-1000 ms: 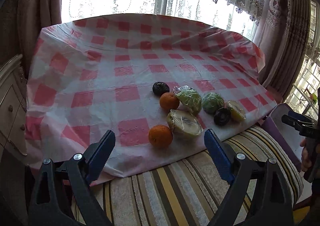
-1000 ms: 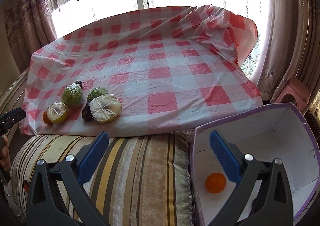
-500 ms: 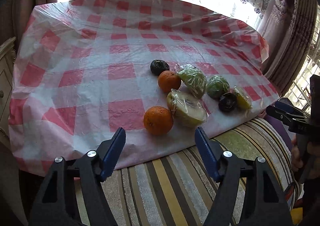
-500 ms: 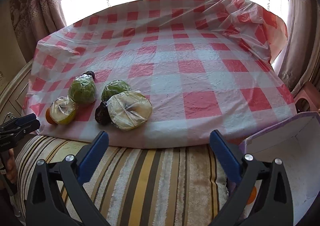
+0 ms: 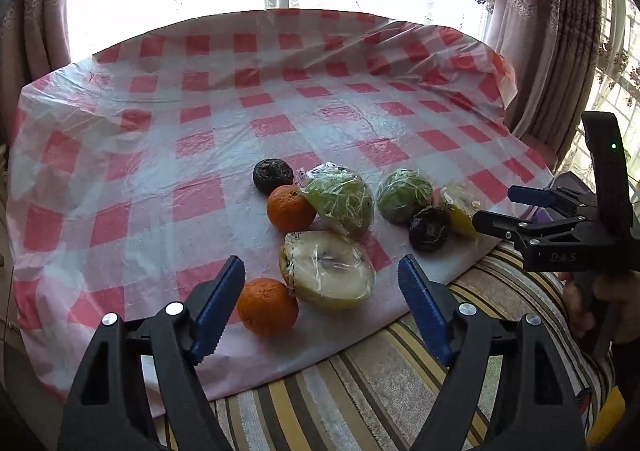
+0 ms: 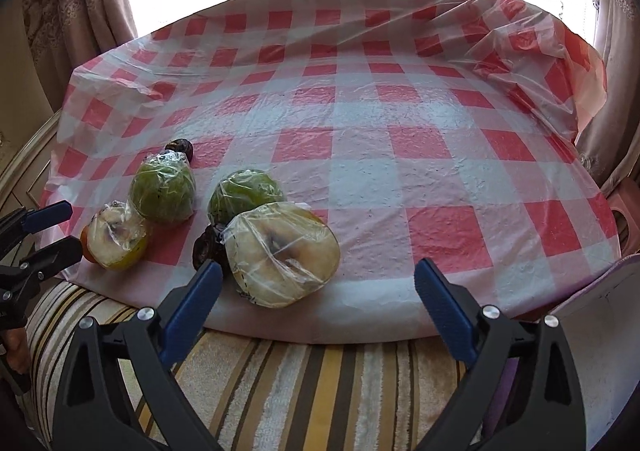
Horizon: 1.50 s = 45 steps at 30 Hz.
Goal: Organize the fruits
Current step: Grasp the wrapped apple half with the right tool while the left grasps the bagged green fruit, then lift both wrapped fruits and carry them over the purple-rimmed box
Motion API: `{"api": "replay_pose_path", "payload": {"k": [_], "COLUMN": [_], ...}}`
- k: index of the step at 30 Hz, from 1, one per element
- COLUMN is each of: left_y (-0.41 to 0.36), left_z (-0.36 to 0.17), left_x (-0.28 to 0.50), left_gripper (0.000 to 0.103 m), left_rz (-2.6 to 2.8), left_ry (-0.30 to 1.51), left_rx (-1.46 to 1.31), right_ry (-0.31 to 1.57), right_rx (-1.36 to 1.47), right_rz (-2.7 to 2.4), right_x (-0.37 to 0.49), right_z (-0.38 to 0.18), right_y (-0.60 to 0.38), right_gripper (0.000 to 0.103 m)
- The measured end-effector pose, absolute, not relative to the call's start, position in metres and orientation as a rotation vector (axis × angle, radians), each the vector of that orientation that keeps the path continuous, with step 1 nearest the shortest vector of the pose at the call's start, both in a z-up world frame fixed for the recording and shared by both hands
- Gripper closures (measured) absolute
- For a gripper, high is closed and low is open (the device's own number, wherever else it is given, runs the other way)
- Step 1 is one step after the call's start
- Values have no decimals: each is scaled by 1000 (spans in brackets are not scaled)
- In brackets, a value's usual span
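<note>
Left wrist view: left gripper (image 5: 322, 309), jaws apart and just opening further, frames an orange (image 5: 267, 306) and a wrapped cut fruit (image 5: 328, 275) on the checked cloth (image 5: 160, 155); right gripper (image 6: 318, 303) gapes, just narrowing slightly, empty, near another wrapped half (image 6: 282, 253)

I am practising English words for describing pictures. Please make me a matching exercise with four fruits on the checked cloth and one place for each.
Things:
1. near orange
2. far orange
3. dark fruit
4. wrapped halved fruit

Places:
A. farthest back on the cloth
B. just right of the near orange
C. closest to the cloth's front edge
D. just in front of the dark fruit

Pairs: 1-C, 2-D, 3-A, 4-B
</note>
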<state>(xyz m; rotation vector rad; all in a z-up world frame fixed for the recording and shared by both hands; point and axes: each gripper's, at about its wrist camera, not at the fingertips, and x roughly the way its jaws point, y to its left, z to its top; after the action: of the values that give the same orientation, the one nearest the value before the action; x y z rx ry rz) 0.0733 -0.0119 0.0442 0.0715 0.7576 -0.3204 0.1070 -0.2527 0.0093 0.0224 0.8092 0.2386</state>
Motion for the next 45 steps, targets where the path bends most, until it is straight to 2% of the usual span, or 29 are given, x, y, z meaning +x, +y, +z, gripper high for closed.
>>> {"api": "replay_pose_path", "payload": {"k": [4, 10, 14, 20, 32, 34, 36, 38, 45], "left_y": [-18, -30, -29, -22, -29, -29, -28, -26, -28], "left_z": [47, 40, 34, 27, 18, 18, 17, 16, 17], "left_x": [94, 115, 126, 137, 155, 157, 159, 160, 157], "left_gripper": [26, 32, 41, 45, 50, 53, 62, 62, 64], "left_rz": [-327, -365, -364, -370, -361, -358, -346, -350, -353], "left_ry": [775, 830, 865, 903, 961, 964, 967, 965, 948], "left_rx": [33, -76, -134, -217, -249, -260, -261, -271, -259], "right_ry": [807, 807, 822, 824, 828, 827, 827, 828, 820], "right_rx": [33, 35, 40, 25, 45, 47, 49, 50, 37], "right_rz": [257, 289, 302, 322, 364, 368, 368, 366, 367], "right_x": [110, 115, 120, 121, 122, 122, 121, 121, 118], "right_z": [9, 8, 5, 4, 3, 3, 3, 3, 3], "right_y": [-251, -248, -246, -241, -240, -240, -241, -241, -238], "right_gripper": [10, 13, 18, 20, 33, 34, 35, 39, 40]}}
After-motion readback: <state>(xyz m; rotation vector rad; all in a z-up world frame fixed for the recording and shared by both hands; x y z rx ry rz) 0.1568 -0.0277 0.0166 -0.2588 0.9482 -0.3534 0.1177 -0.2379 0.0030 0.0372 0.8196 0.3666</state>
